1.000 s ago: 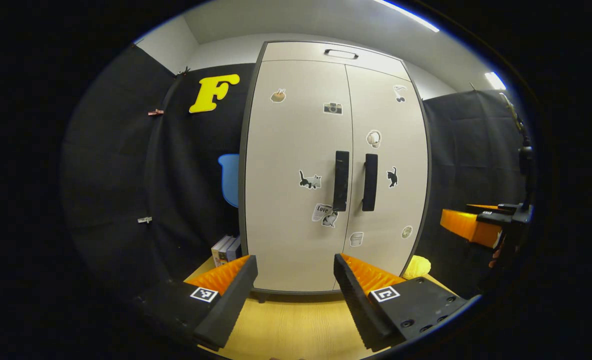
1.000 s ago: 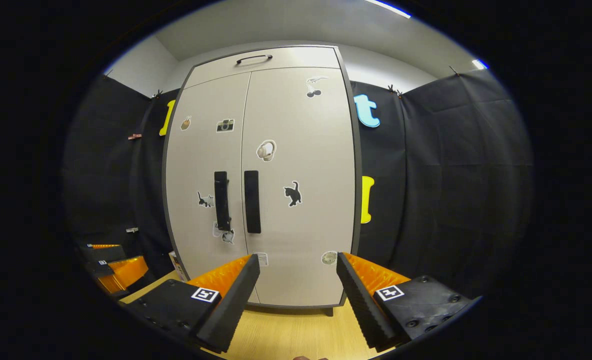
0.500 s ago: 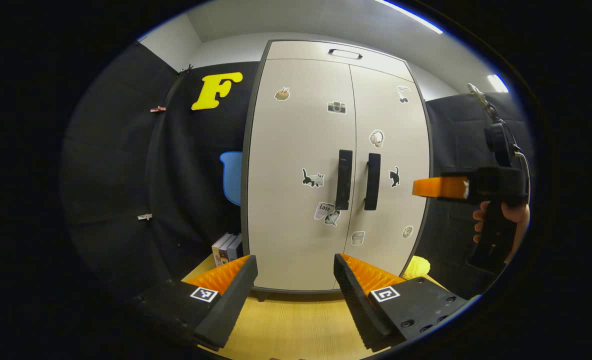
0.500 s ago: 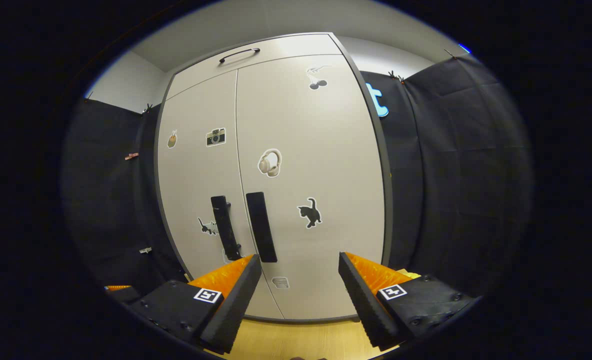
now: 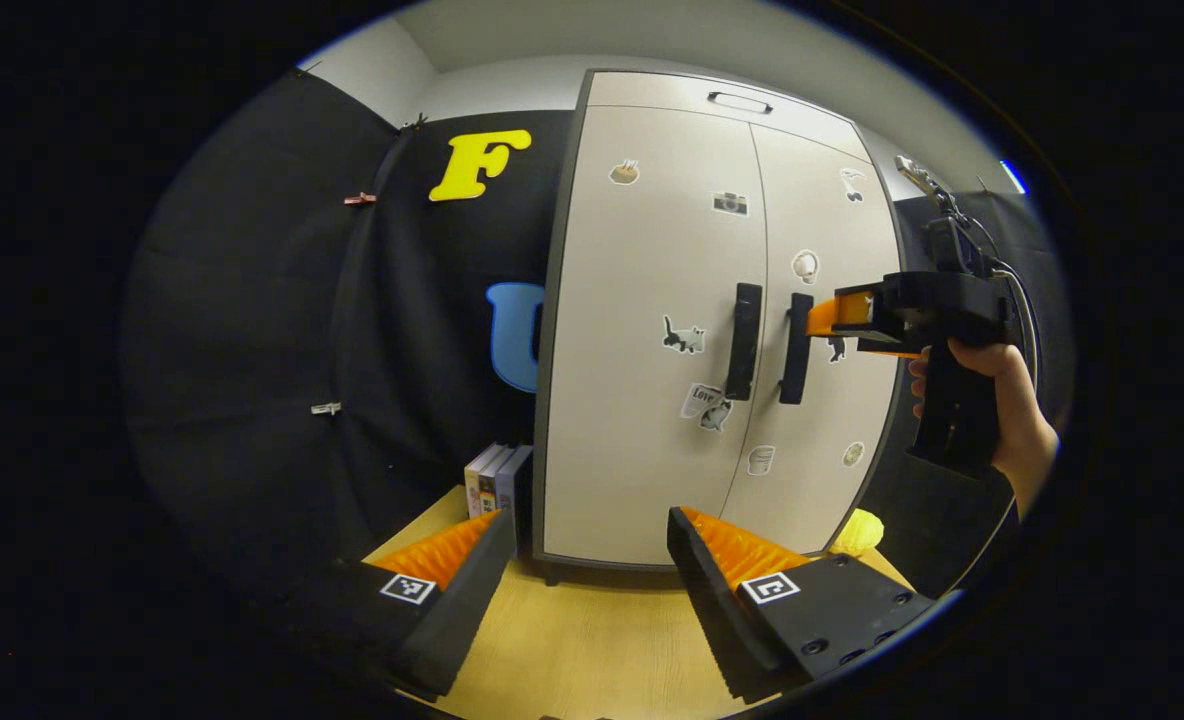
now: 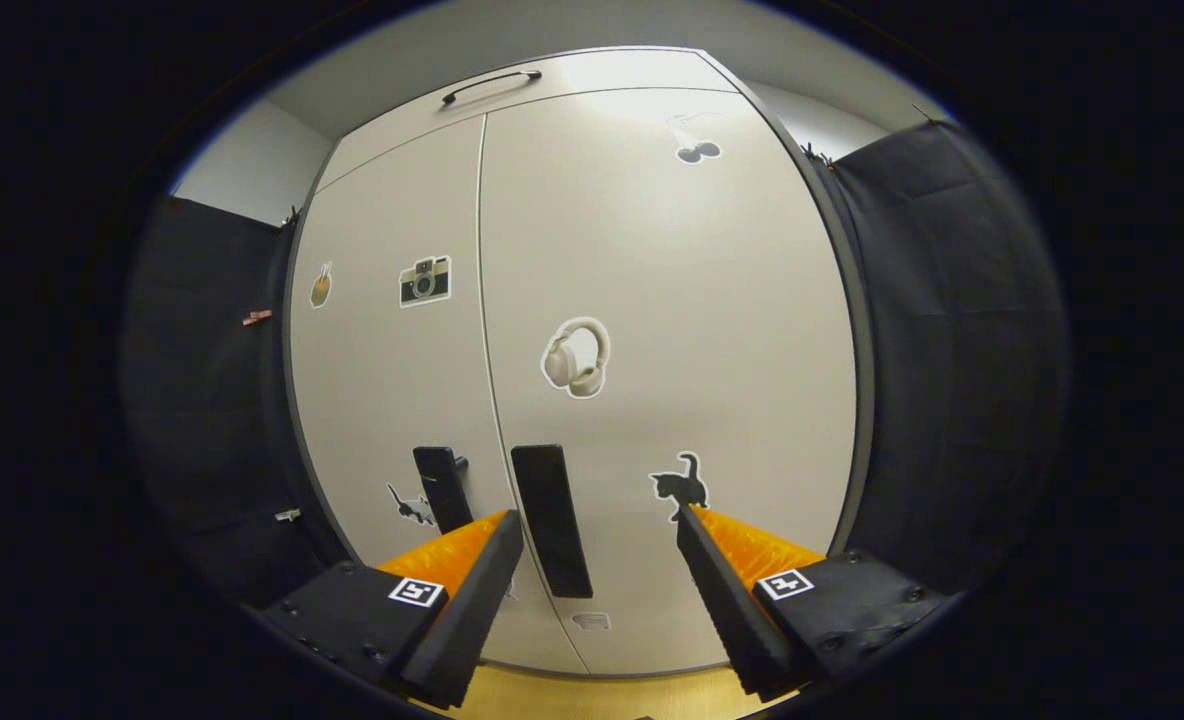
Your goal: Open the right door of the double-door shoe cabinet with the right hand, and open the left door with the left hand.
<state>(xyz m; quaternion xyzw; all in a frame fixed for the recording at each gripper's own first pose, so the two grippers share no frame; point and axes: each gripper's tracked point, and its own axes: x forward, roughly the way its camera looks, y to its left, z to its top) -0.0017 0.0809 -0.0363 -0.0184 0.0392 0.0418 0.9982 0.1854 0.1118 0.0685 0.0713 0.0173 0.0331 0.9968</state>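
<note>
Two doors: both closed.
Right gripper [image 6: 597, 570]: fingers spread, empty; right handle [image 6: 551, 520] just ahead between them.
Advice: centre, close, then pull.
Left gripper [image 5: 587, 565]: spread, empty.

Both tools [image 5: 588, 560] [image 6: 600, 565] agape; right one raised

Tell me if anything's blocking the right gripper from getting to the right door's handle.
Nothing visible is. In the right gripper view the right gripper is open, and the right door handle stands between its fingers with bare door around it. The left gripper view shows its tips near that handle; contact can't be judged.
</note>
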